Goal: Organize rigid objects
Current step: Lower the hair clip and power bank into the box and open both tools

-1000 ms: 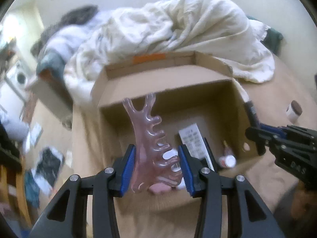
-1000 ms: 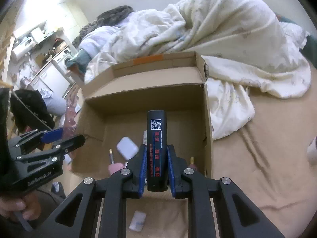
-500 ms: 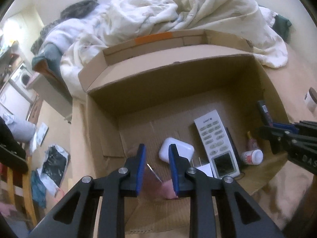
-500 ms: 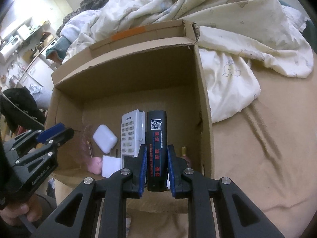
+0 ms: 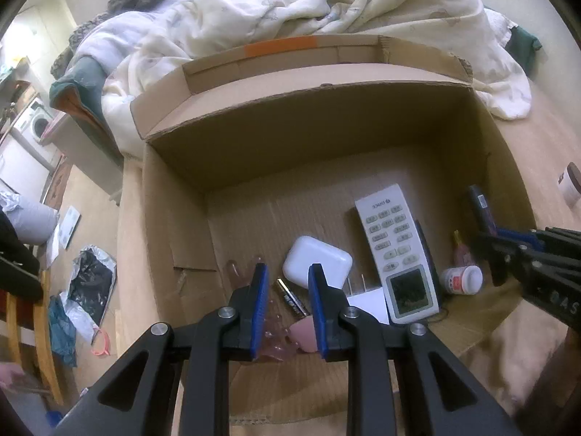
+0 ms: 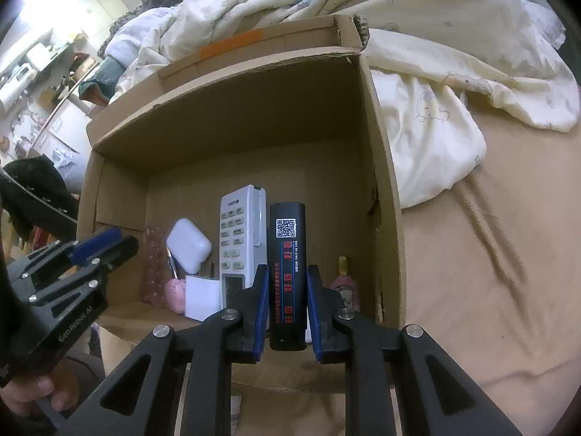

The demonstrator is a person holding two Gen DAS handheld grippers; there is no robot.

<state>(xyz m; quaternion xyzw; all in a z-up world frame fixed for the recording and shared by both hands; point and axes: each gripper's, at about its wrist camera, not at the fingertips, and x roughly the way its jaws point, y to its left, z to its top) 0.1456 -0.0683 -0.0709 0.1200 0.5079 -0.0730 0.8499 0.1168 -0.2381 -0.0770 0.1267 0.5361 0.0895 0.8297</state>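
An open cardboard box (image 5: 326, 83) sits on the bed. My left gripper (image 5: 287, 269) hangs over its near left part, jaws a narrow gap apart with nothing between the pads. The translucent pink hair claw clip (image 5: 236, 269) lies in the box, just left of and beneath those fingers. Inside the box are also a white remote (image 5: 392, 243), a white earbud case (image 5: 316, 265), a battery (image 5: 290, 296) and a small white jar (image 5: 461, 279). My right gripper (image 6: 287, 270) is shut on a black stick with a QR code (image 6: 287, 254), held above the box's near right corner.
A rumpled cream duvet (image 6: 417, 36) lies behind and to the right of the box (image 6: 381, 145). Tan sheet (image 6: 490, 290) spreads to the right. A small cup (image 5: 570, 185) stands on the bed beyond the box's right wall. Bags and a washing machine (image 5: 32, 127) are on the floor at left.
Both grippers came down toward the box. The left gripper let go of the pink clip, which now lies in the box, and its jaws narrowed. The right keeps hold of the black stick.
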